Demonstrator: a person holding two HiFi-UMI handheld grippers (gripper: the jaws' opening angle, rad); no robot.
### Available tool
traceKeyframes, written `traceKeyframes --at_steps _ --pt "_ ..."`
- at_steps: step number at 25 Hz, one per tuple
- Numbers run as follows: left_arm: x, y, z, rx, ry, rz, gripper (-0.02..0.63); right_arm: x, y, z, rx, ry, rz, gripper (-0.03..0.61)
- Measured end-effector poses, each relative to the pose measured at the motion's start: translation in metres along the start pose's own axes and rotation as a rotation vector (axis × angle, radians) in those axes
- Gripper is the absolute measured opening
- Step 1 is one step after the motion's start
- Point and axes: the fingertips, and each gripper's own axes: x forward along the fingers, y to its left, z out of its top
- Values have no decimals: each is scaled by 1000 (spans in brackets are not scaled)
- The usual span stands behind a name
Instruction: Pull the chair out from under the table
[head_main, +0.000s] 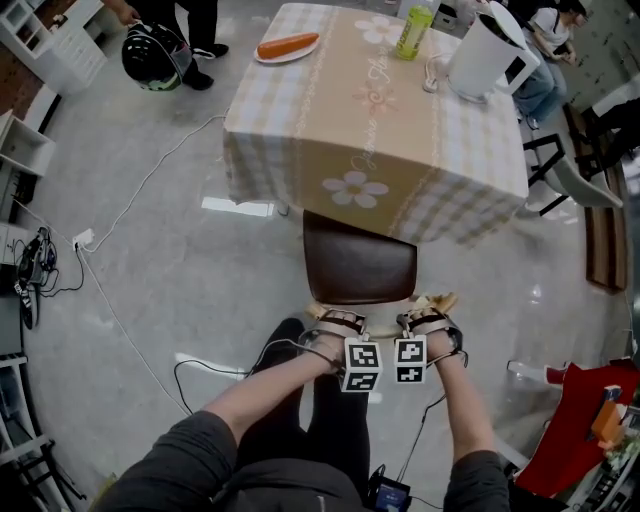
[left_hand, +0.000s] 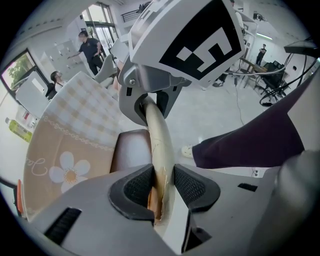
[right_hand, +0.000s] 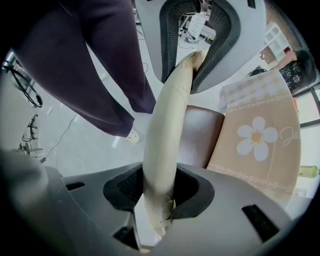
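Cream-coloured and cracked along its edge, the top rail (left_hand: 159, 135) of the chair (head_main: 360, 262) is what both of my tools are clamped on. My left gripper (left_hand: 162, 184) has its two dark ribbed pads pressed against either face of the rail, pinching it near one end. My right gripper (right_hand: 159, 186) pinches the same rail just beside it, toward the other end, so the two sit close together with their marker cubes almost touching. The rail's long axis runs from one gripper straight across to the other, side to side in front of my body. The chair's brown seat (right_hand: 200, 135) lies beyond both grippers, on the far side from me. The seat's far edge is tucked beneath the hanging hem of the beige, flower-printed tablecloth (right_hand: 255, 150) that covers the table (head_main: 372, 110). Most of the seat shows in the open, so I judge the chair to be partly out but not yet free of the table. My legs (head_main: 305, 405), in dark trousers, stand on the near side of the grippers, right behind the rail. Neither hand is nearer than the other: both are on the rail at the same depth. I judge the coming pull must run squarely across the rail's length, toward my legs and away from the table, with both hands drawing evenly so the chair does not swing.
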Motion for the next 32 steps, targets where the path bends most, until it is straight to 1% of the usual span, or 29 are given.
traceKeyframes --at_steps 13,22,32 --pt "1 -27 10 -13 2 -16 141 -1 28 5 -7 -12 10 132" --pt "2 -34 12 -14 17 -19 141 -2 34 7 -7 -20 7 132" --pt "1 -55 22 -23 5 -60 141 -5 56 9 -20 -20 21 132"
